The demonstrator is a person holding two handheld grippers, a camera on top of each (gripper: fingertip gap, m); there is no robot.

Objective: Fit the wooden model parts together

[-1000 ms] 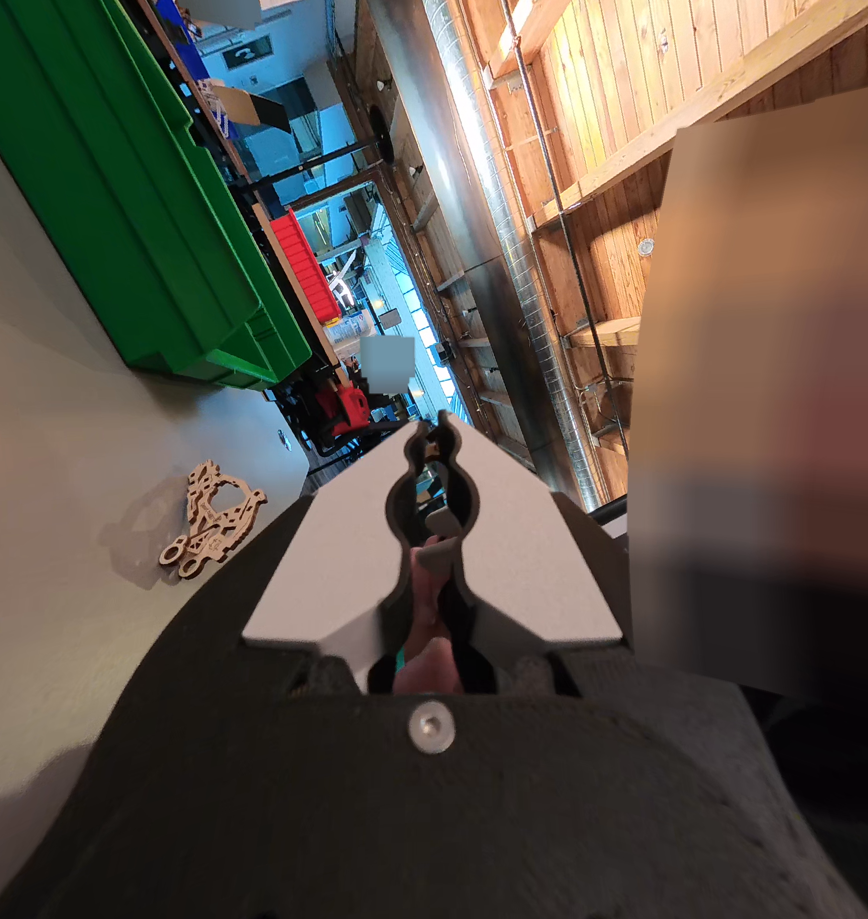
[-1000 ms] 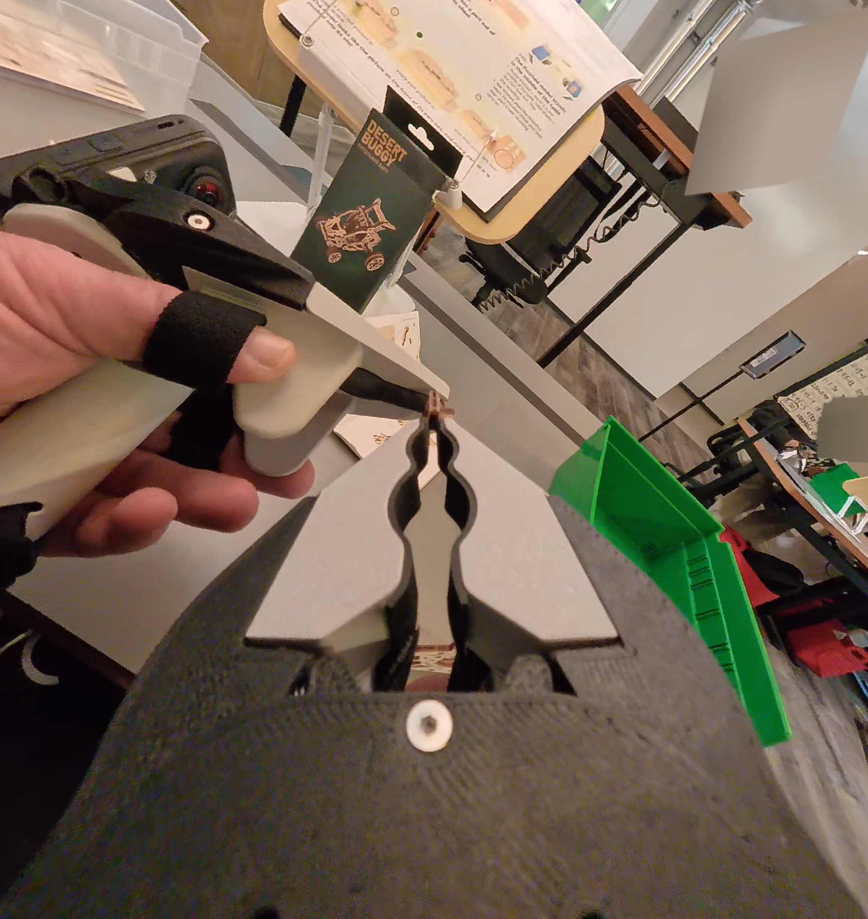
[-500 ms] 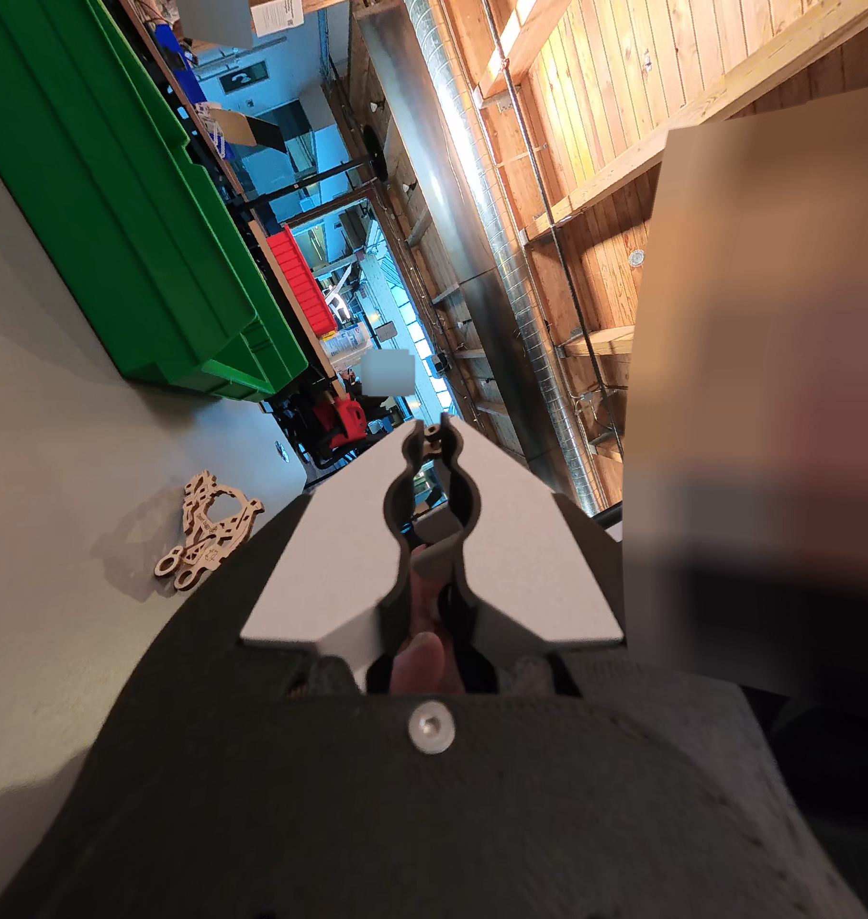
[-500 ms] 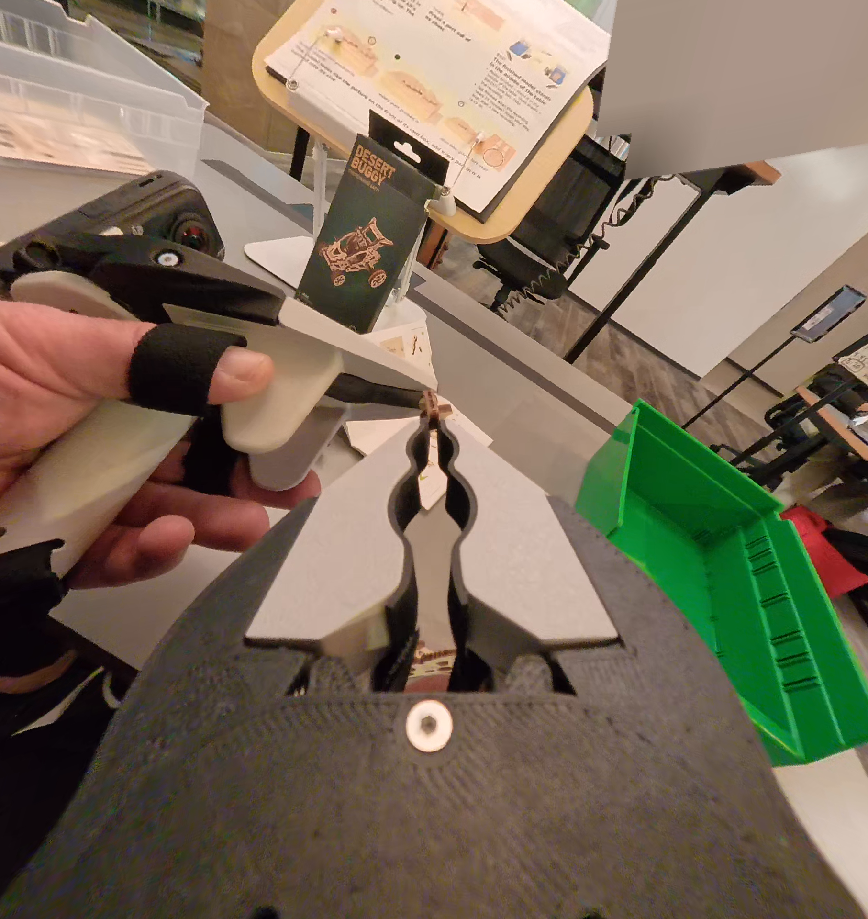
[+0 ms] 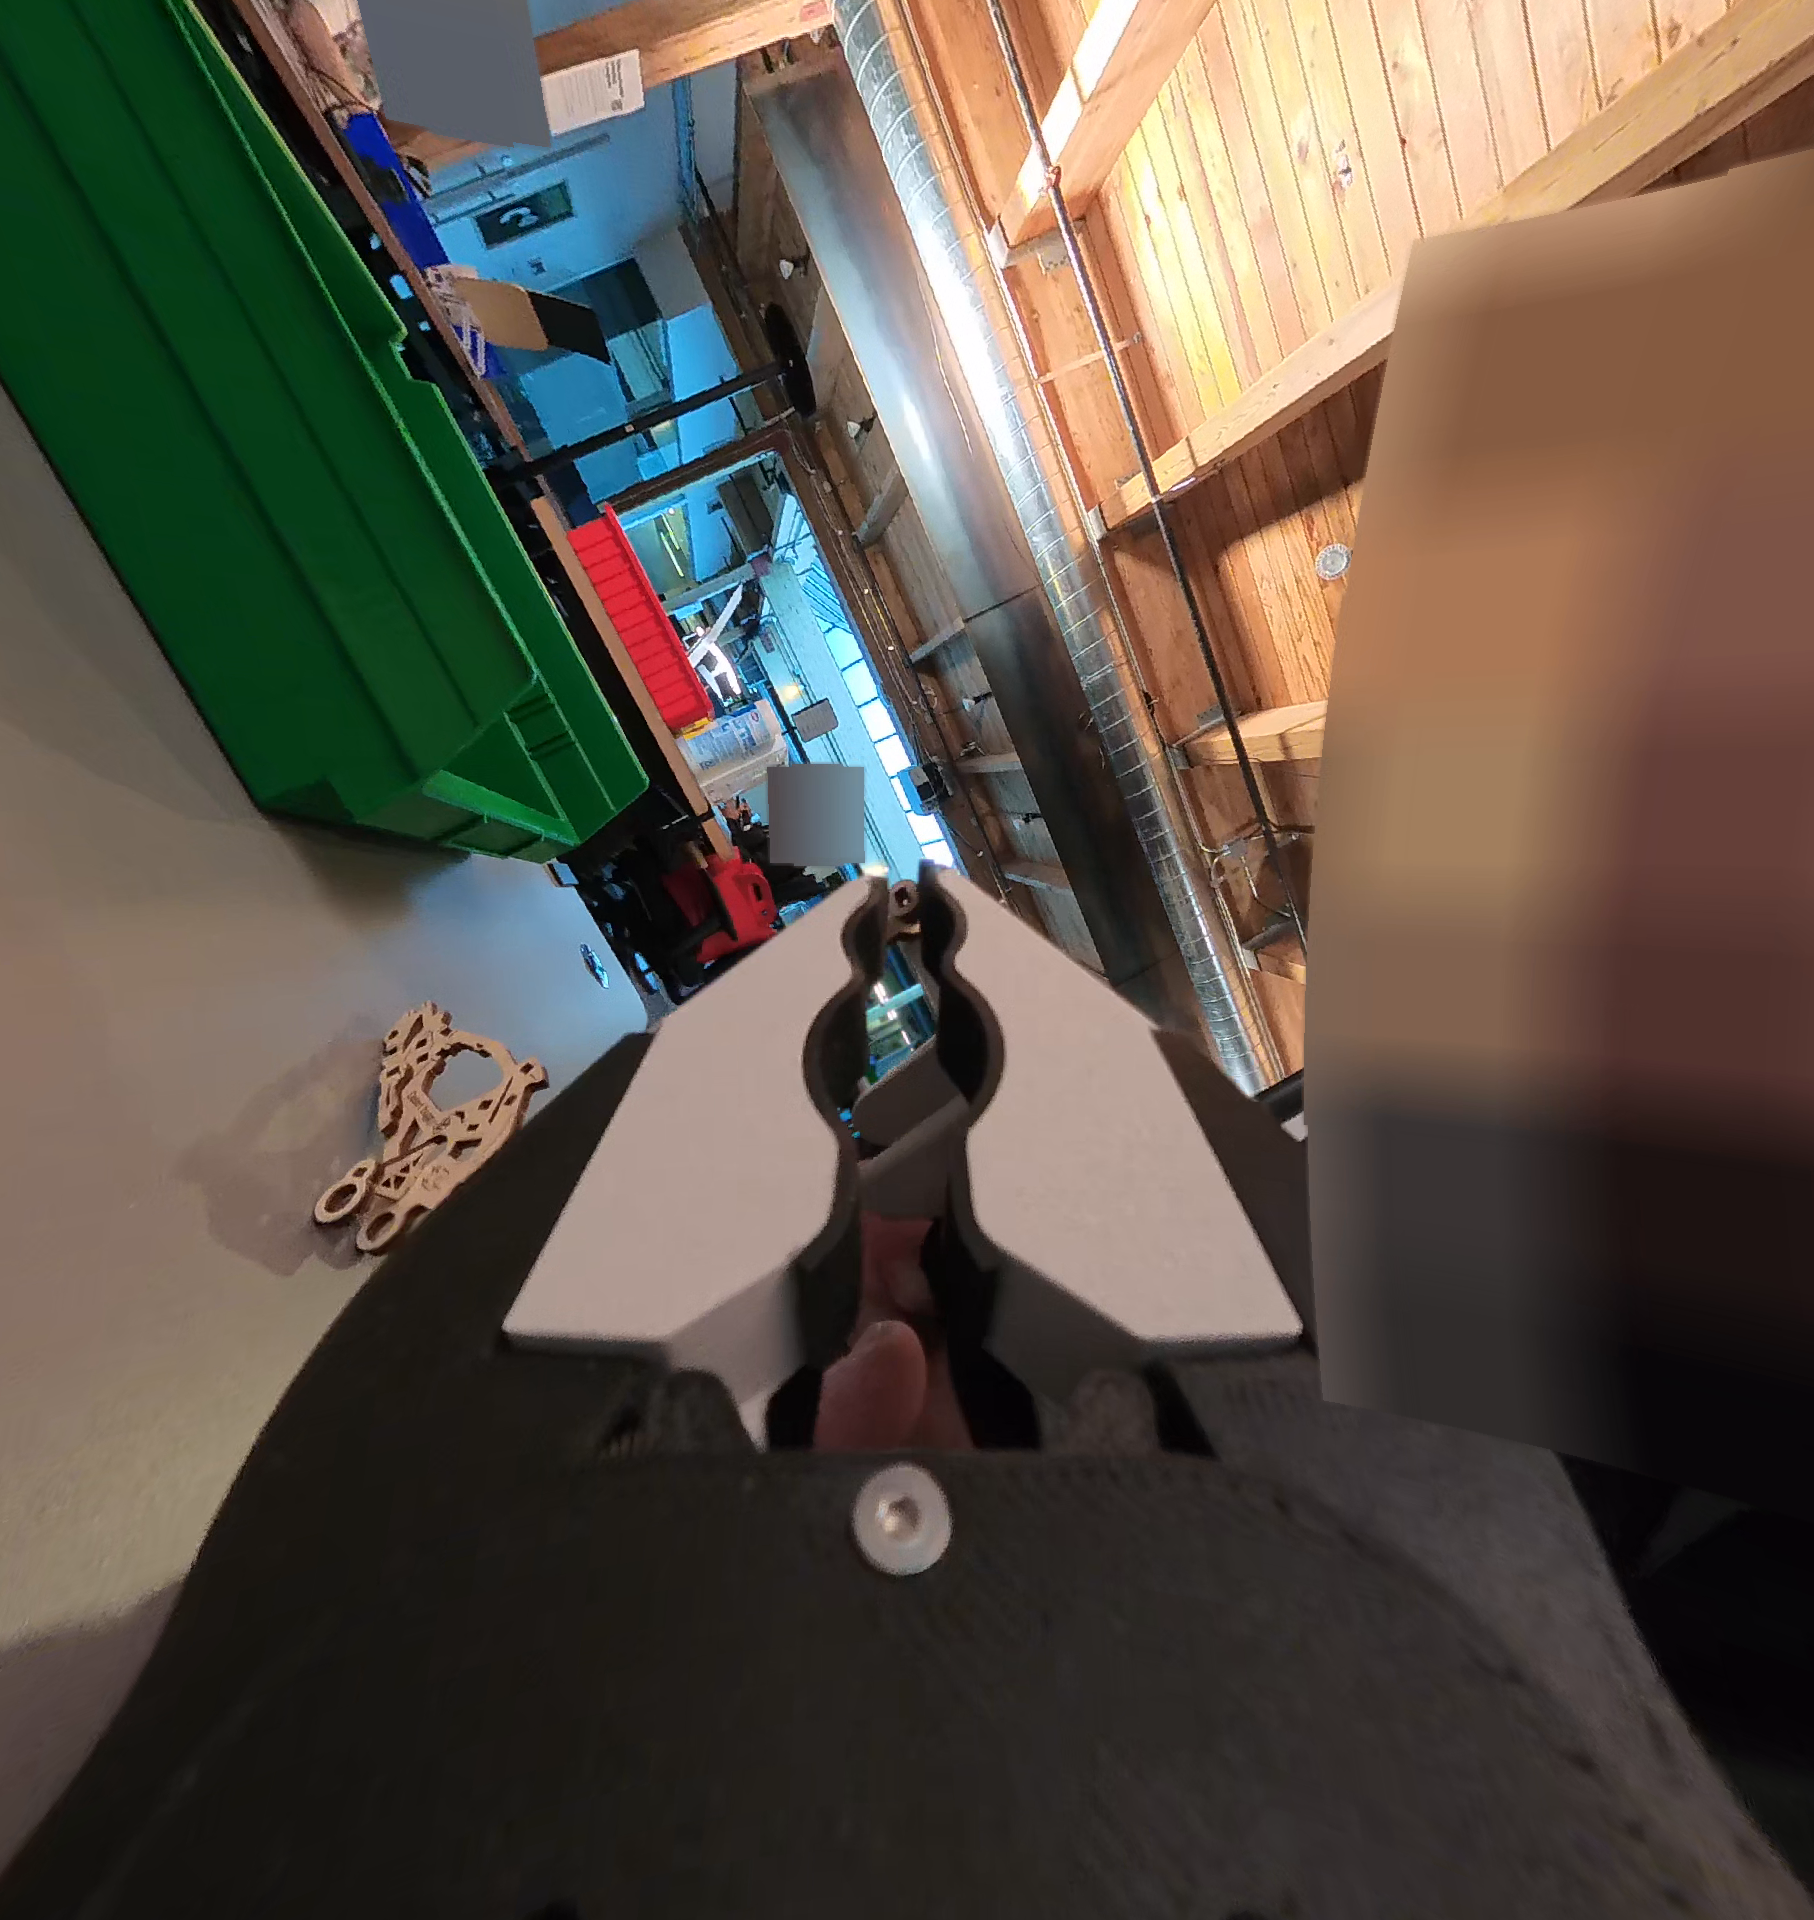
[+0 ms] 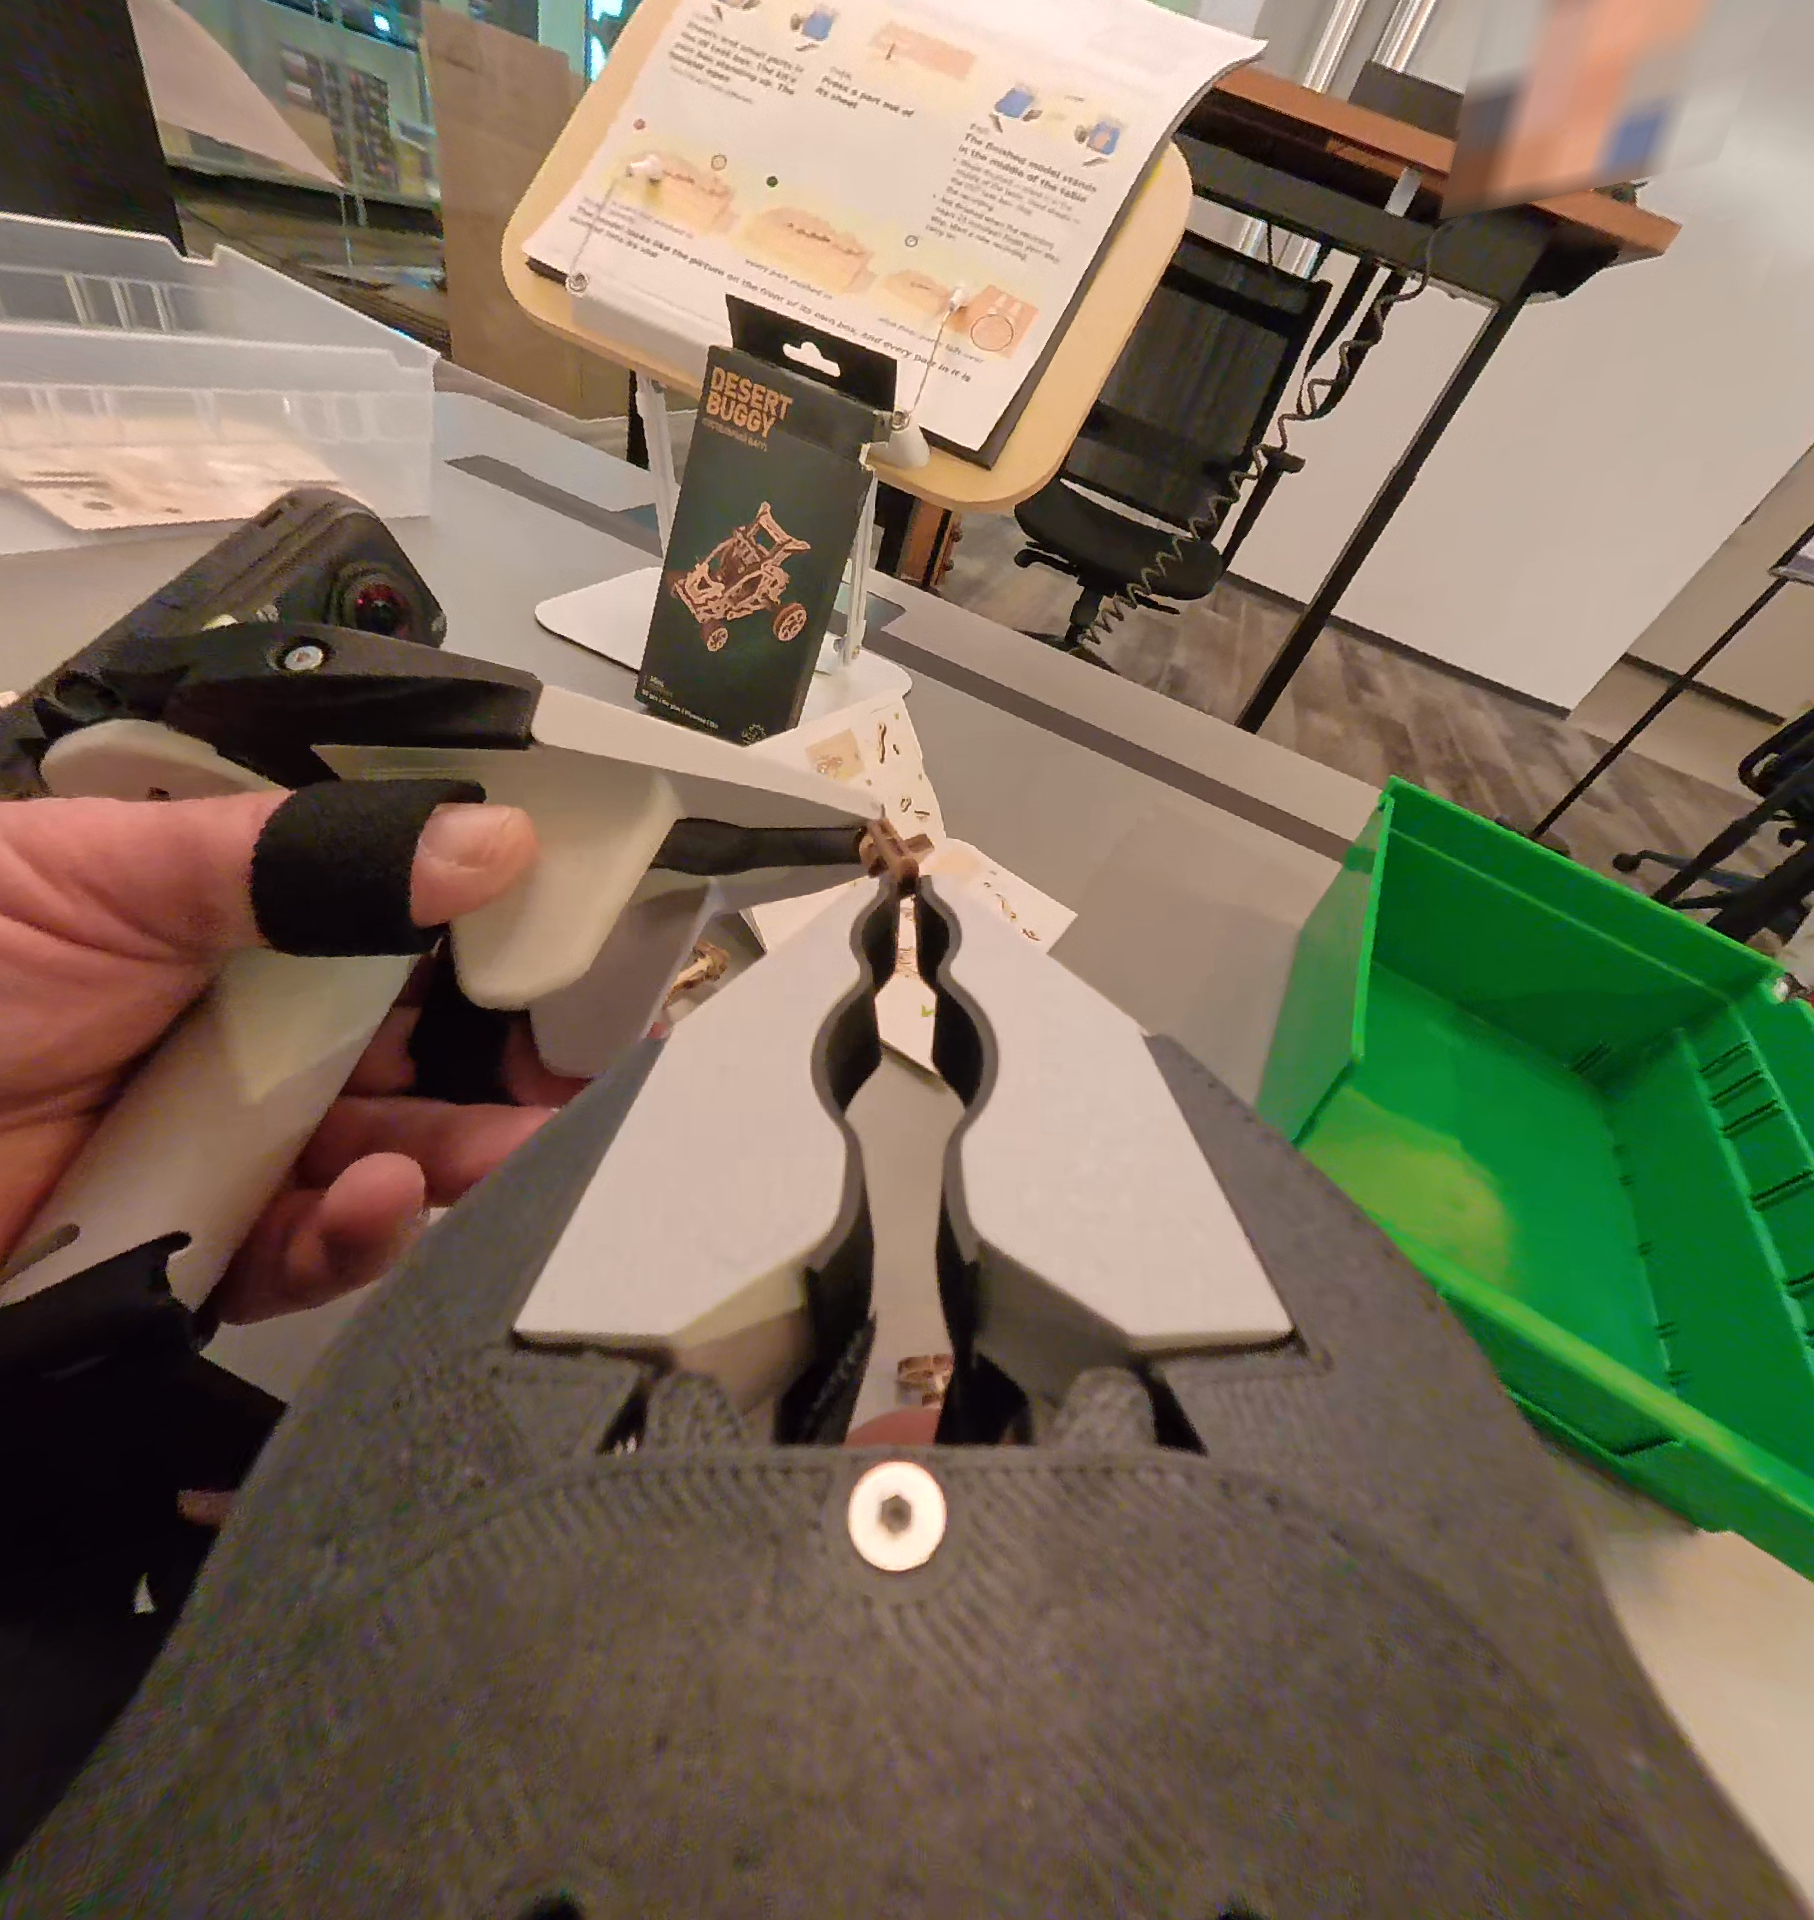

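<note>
Mid-air joining, left of the green bin (image 6: 1568,1195)

Both grippers, left (image 6: 872,831) and right (image 6: 908,902), clench small wooden pieces (image 6: 895,852) together; next, judged: press straight, aligned, without twisting.

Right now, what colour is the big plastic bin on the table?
The bin is bright green, inside and out. It shows best in the right wrist view.

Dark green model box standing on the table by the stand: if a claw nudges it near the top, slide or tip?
Probably tips. The box stands upright on its narrow end, tall for its footprint. It looks like thin card packaging, so likely light and easily dented. The table looks smooth, so a low push might slide it instead.
</note>
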